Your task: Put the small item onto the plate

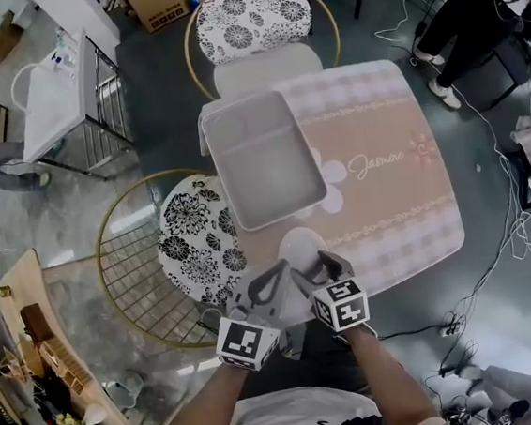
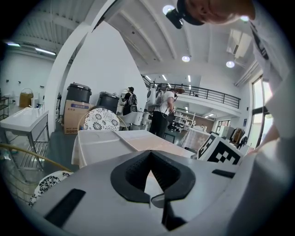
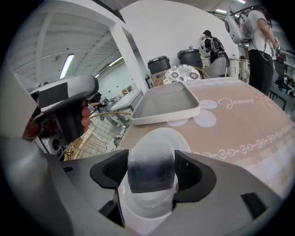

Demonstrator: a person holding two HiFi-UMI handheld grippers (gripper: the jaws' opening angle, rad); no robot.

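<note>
A small translucent item with a dark band (image 3: 151,171) is clamped between the jaws of my right gripper (image 3: 151,177). It hangs just over the white plate (image 3: 161,132). From the head view, that plate (image 1: 294,244) lies at the near edge of the pink-clothed table (image 1: 384,175), with my right gripper (image 1: 317,269) over its near rim. My left gripper (image 1: 271,284) sits beside it on the left. Its black pads (image 2: 179,175) meet at the tips around nothing, so the left gripper (image 2: 151,184) is shut. The item itself is hidden in the head view.
A grey rectangular tray (image 1: 265,160) lies behind the plate, and it also shows in the right gripper view as the tray (image 3: 166,103). Floral-cushioned wire chairs stand at the far side (image 1: 252,10) and left side (image 1: 197,235). A person (image 1: 476,15) stands at the back right, with cables on the floor.
</note>
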